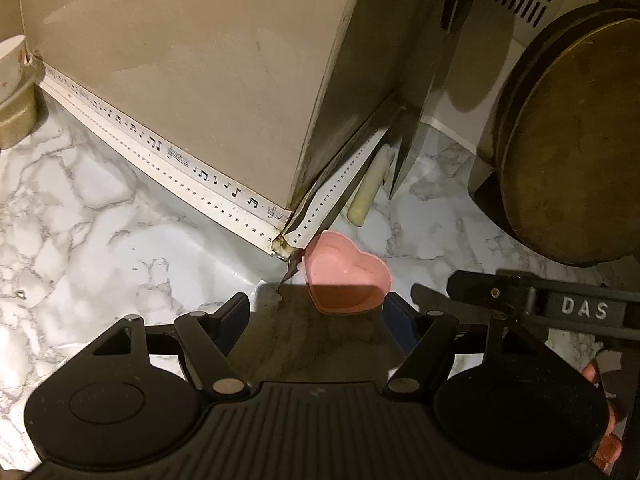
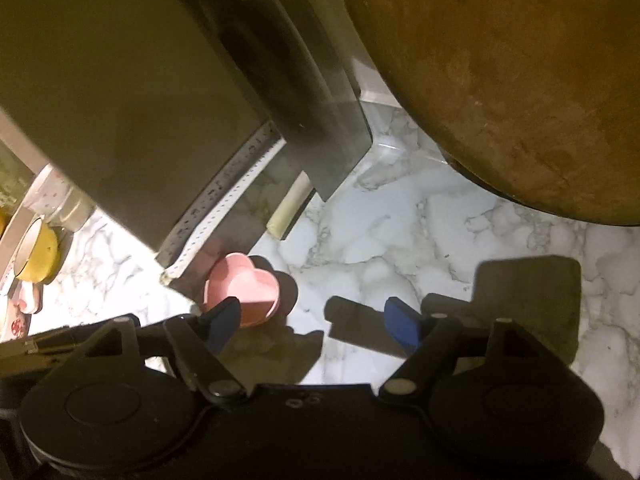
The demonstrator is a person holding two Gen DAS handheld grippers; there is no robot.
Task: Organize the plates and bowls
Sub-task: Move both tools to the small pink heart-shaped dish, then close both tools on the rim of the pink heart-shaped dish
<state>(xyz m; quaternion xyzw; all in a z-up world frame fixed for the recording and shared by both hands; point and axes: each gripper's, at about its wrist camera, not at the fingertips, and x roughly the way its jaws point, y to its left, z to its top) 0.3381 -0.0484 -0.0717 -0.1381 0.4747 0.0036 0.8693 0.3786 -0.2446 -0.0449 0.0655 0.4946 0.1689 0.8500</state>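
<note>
Pink heart-shaped bowl [image 1: 344,276] sits upright on the marble-patterned counter [image 1: 100,232], just off the outer corner of a beige wall block [image 1: 192,60]. It is small and shallow, with a smooth matte inside, a thin raised rim and two rounded lobes that narrow to a point; its near half lies in shadow. It holds nothing that can be seen. A white trim strip printed with black music notes [image 1: 180,160] runs along the foot of the block and wraps round the corner near the bowl.

The left gripper [image 1: 318,308] hangs above the counter with its fingers spread wide and nothing between the pads; the bowl lies just ahead of the gap, untouched. The right gripper [image 2: 316,320] also has its fingers spread and grips nothing; in its view the bowl [image 2: 244,292] lies beside its left finger [image 2: 222,320], partly hidden behind the tip.

Behind the bowl a pale cylinder [image 1: 370,184] lies on the counter beneath a cleaver blade [image 2: 328,136]. A round wooden board [image 1: 572,148] leans upright to the right. Far left stands a yellow pot [image 2: 36,256].
</note>
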